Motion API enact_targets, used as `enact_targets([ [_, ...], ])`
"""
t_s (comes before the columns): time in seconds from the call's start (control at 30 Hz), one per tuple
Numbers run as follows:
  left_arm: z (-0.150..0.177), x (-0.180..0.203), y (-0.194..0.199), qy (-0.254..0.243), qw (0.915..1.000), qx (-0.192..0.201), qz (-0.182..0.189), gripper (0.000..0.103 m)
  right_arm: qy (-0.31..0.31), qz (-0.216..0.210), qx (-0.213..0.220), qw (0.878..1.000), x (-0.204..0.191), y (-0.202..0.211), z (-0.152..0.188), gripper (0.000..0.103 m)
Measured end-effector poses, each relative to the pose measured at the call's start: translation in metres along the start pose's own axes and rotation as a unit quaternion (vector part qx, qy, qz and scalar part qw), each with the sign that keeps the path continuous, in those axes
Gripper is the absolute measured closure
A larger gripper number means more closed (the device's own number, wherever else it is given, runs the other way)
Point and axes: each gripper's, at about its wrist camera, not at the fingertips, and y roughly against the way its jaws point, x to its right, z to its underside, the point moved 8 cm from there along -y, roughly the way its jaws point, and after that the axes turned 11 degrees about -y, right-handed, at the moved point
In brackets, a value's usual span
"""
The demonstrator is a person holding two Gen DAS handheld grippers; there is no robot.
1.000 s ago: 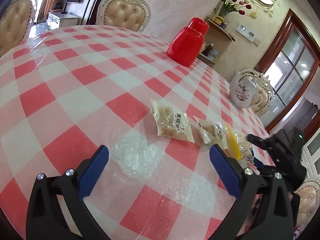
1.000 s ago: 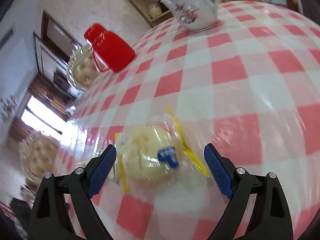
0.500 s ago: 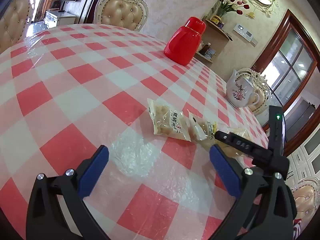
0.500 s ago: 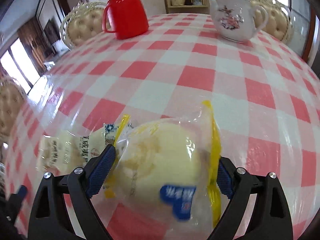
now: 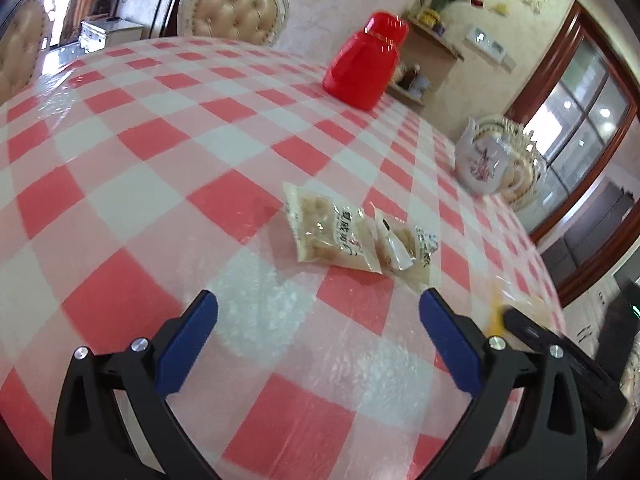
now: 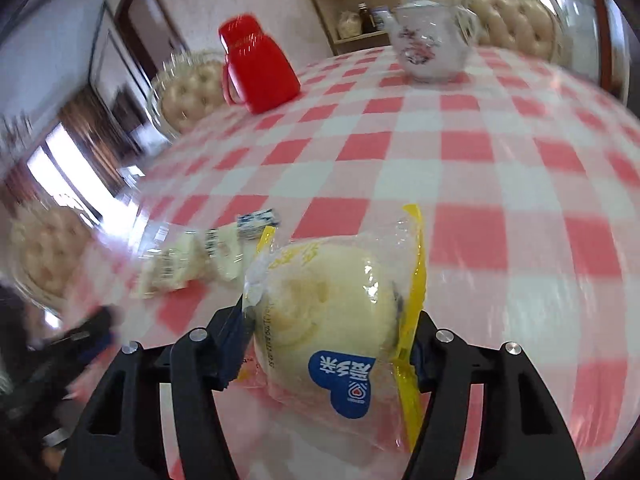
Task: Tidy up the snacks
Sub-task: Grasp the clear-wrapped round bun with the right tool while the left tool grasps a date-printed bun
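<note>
A clear, yellow-edged packet with a round pale bun sits between the jaws of my right gripper. The jaws are closing and the blue pads press its sides. In the left wrist view that gripper is at the far right, with a blurred bit of yellow wrapper at its tip. Two clear snack packets lie side by side on the checked table, one left of the other. My left gripper hovers open and empty just short of them.
A red lidded jug stands at the table's far side and a flowered white teapot at the far right. Padded chairs ring the table. A wall shelf holds jars behind.
The right gripper's jaws have closed in on the bun packet and drawn it away from the two flat packets. The left gripper has barely moved.
</note>
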Motion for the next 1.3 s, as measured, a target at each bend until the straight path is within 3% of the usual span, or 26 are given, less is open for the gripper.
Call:
enact_targets([
  [0.07, -0.007, 0.001, -0.012, 0.004, 0.9999, -0.007, -0.01, 0.002, -0.002, -0.005, 0.004, 1.0, 0.003, 0.013, 0.01, 0.042],
  [0.2, -0.024, 0.002, -0.043, -0.027, 0.9955, -0.039, -0.083, 0.002, -0.004, -0.015, 0.01, 1.0, 0.0, 0.028, 0.016, 0.042],
  [0.37, -0.036, 0.009, -0.075, -0.089, 0.9799, -0.088, -0.155, 0.002, -0.014, -0.023, 0.024, 0.999, -0.001, 0.04, 0.007, 0.042],
  [0.43, -0.037, 0.013, -0.084, -0.12, 0.9726, -0.105, -0.17, 0.002, -0.024, -0.023, 0.029, 0.999, 0.002, 0.043, 0.003, 0.041],
  [0.53, -0.037, 0.015, -0.084, -0.131, 0.9728, -0.104, -0.16, 0.004, -0.03, -0.022, 0.034, 0.999, 0.007, 0.048, -0.002, 0.041],
  [0.6, -0.038, 0.022, -0.078, -0.155, 0.9737, -0.088, -0.142, 0.031, -0.03, -0.02, 0.038, 0.999, 0.008, 0.05, -0.003, 0.041],
  [0.63, -0.037, 0.025, -0.074, -0.16, 0.975, -0.081, -0.132, 0.036, -0.03, -0.019, 0.04, 0.999, 0.009, 0.051, -0.004, 0.041],
  [0.67, -0.035, 0.025, -0.07, -0.156, 0.9769, -0.076, -0.124, 0.056, -0.028, -0.019, 0.042, 0.999, 0.008, 0.051, -0.004, 0.041],
  [0.77, -0.032, 0.029, -0.061, -0.139, 0.9844, -0.064, -0.086, 0.063, -0.019, -0.016, 0.047, 0.999, 0.007, 0.051, -0.003, 0.041],
  [0.9, -0.028, 0.025, -0.045, -0.122, 0.9883, -0.044, -0.081, 0.07, -0.023, -0.013, 0.044, 0.999, 0.011, 0.046, -0.002, 0.042],
  [0.97, -0.026, 0.026, -0.04, -0.117, 0.9893, -0.038, -0.079, 0.079, -0.027, -0.009, 0.045, 0.999, 0.014, 0.044, -0.002, 0.042],
  [1.17, -0.013, 0.04, -0.035, -0.131, 0.9881, -0.04, -0.069, 0.076, -0.038, -0.003, 0.039, 0.999, 0.021, 0.037, 0.0, 0.042],
  [1.3, -0.005, 0.054, -0.048, -0.163, 0.9827, -0.065, -0.059, 0.048, -0.047, -0.006, 0.037, 0.998, 0.024, 0.035, 0.0, 0.042],
])
